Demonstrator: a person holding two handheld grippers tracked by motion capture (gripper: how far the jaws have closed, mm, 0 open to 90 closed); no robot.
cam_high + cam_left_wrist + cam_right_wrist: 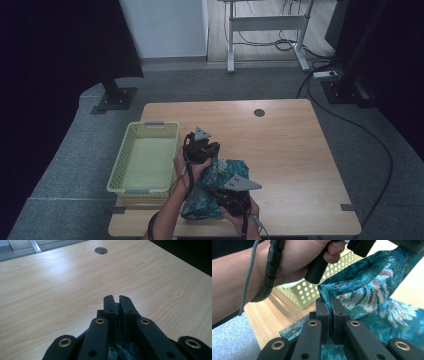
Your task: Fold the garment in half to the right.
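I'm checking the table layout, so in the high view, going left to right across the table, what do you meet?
Basket → left gripper → cloth → bare table.

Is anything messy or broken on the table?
Nothing looks broken. The teal patterned cloth is bunched up, pinched by both the left gripper and the right gripper. The yellow basket sits straight.

Both grippers black, brass-ringed screw holes on jaw links; left gripper (201,148) and right gripper (231,196) carry grey triangular plates, grey cables.
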